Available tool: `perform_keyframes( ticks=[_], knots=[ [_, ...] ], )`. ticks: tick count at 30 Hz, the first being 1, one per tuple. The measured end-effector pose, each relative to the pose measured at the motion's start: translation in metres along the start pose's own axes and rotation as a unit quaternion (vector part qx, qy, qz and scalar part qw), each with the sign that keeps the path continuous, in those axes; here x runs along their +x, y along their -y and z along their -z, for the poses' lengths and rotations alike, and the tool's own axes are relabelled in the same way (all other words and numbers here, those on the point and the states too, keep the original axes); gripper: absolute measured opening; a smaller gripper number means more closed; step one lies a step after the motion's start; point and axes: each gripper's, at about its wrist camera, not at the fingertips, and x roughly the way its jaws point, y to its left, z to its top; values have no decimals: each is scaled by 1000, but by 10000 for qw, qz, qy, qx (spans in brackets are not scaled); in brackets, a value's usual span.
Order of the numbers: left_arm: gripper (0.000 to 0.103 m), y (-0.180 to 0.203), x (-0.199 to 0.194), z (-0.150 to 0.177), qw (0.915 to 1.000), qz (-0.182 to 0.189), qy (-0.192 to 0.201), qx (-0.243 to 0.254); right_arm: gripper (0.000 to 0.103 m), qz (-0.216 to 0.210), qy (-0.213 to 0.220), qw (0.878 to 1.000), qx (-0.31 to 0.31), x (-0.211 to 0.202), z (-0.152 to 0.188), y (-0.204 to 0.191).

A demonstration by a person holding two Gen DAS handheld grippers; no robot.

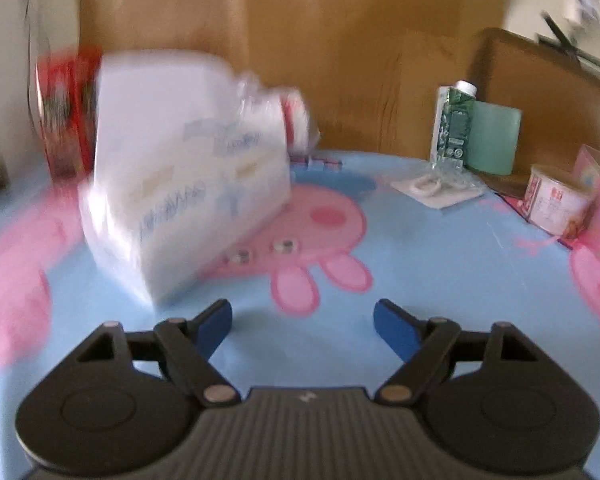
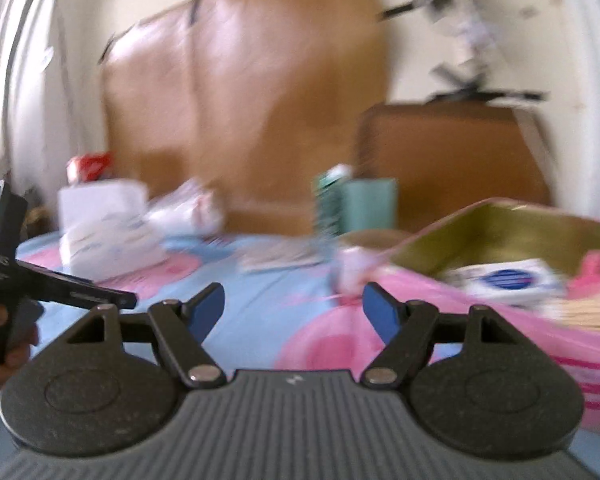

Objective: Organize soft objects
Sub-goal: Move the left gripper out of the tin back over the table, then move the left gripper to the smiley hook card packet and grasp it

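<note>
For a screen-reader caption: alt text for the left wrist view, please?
An open left gripper, holding nothing, hovers over a blue cartoon-pig blanket; a blurred white tissue pack stands ahead to its left.

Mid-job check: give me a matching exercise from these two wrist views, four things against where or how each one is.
Things:
1. white plastic-wrapped tissue pack
2. green drink carton
3. small round pink-labelled tin
4. left gripper

States:
A. upright against the brown cardboard at the back
B. jaws open, nothing between them
C. leaning on the blue cartoon blanket, left of centre
D. at the blanket's right edge, beside a pink box

Pairs: 1-C, 2-A, 3-D, 4-B
</note>
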Motion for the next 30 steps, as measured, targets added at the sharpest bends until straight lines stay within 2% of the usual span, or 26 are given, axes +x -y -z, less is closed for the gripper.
perform_keyframes(
  ticks=[1, 5, 10, 12, 16, 19, 22, 25, 30],
  knots=[
    [86, -5, -5, 0, 9995, 160, 179, -189, 78, -106, -122, 9999, -62, 12, -5, -7],
    [87, -10, -12, 1, 9979, 367, 414, -341, 78, -267, -512, 9982, -154, 64, -24, -26],
    [87, -21, -18, 2, 9947, 568, 611, -597, 80, -10, -809, 9956, -476, 147, -49, -44],
    [88, -23, -19, 4, 9934, 616, 688, -679, 86, 247, -979, 9934, -547, 179, -52, -44],
    [89, -21, -20, 3, 9924, 642, 848, -624, 89, 647, -1337, 9888, -172, 233, -58, -29],
    [89, -20, -22, 4, 9918, 645, 924, -608, 89, 774, -1657, 9827, 286, 265, -59, -14],
    [89, -23, -22, 3, 9909, 675, 935, -691, 95, 622, -1905, 9787, 448, 277, -51, -8],
    [89, -25, -21, 3, 9902, 691, 937, -770, 95, 431, -1995, 9789, 8, 274, -48, -15],
    [91, -31, -22, 3, 9886, 657, 983, -928, 91, -229, -2075, 9773, -371, 254, -48, -20]
  ],
)
